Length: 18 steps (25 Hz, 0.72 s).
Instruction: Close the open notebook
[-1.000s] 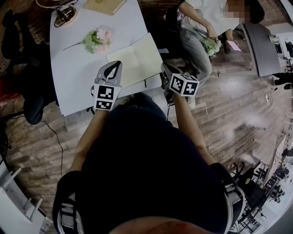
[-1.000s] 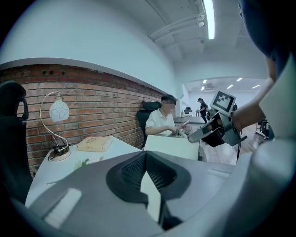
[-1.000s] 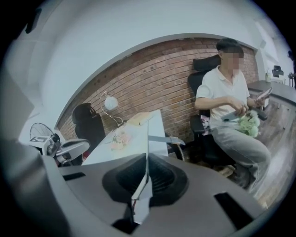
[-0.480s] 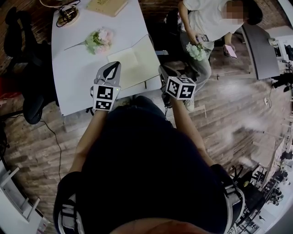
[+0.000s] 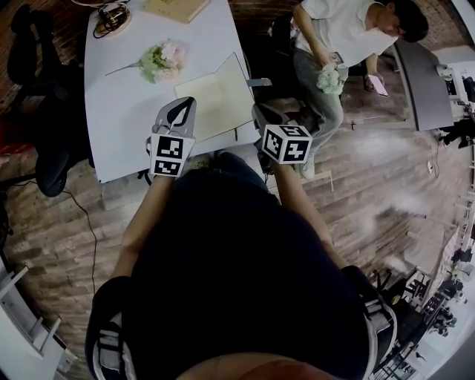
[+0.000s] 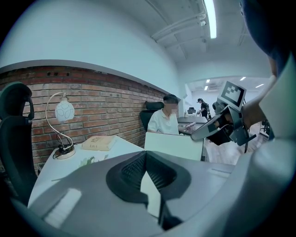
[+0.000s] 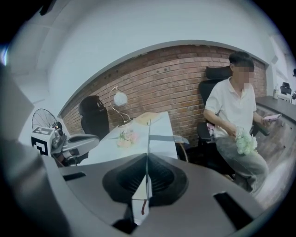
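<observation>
Notebook [image 5: 211, 100] is open at the near right part of the white desk [image 5: 126, 119]. Its left half lies flat on the desk. Its right leaf is raised and stands close to upright in the left gripper view.

Right gripper [image 7: 147, 157]: the jaws have just been closing and now pinch the near edge of the raised leaf, which shows edge-on between the pads (a red ribbon marker [image 7: 143, 207] hangs at the sheet's lower end).

Left gripper [image 6: 145, 153]: the jaws are together at the tips, over the notebook's near left corner. A pale wedge shows behind the tips; whether a page is nipped there cannot be determined.

Farther along the desk are a flower bunch [image 5: 162, 61], a tan book [image 5: 172, 9] and a lamp [image 6: 64, 112]. A seated person [image 5: 338, 33] is off the desk's right side.
</observation>
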Tool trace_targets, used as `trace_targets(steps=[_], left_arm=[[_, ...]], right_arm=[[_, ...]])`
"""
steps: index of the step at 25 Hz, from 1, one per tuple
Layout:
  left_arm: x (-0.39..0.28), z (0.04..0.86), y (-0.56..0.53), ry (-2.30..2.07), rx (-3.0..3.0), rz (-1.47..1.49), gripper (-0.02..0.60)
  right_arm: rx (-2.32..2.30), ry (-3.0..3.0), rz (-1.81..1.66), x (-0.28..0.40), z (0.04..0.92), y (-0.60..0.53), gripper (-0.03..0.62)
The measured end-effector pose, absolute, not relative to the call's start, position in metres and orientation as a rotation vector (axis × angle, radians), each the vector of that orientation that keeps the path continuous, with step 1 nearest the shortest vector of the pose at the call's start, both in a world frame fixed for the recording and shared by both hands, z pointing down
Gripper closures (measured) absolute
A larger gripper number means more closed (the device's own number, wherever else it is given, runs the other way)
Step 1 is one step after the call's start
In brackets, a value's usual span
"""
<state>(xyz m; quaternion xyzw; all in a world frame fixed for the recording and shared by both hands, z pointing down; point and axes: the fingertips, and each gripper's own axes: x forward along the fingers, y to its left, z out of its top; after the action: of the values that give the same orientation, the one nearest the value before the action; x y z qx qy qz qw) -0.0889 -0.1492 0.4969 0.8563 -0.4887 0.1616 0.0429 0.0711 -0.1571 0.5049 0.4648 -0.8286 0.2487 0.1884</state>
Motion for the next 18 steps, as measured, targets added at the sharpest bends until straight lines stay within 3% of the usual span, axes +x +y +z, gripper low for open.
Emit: trace_targets(steps=[18], left_arm=[[-0.098,0.504,-0.142,-1.507,2.593,0.511,0.575]], right_arm=[[1.203,-2.361,0.582,0.034,0.499,-0.143,0.574]])
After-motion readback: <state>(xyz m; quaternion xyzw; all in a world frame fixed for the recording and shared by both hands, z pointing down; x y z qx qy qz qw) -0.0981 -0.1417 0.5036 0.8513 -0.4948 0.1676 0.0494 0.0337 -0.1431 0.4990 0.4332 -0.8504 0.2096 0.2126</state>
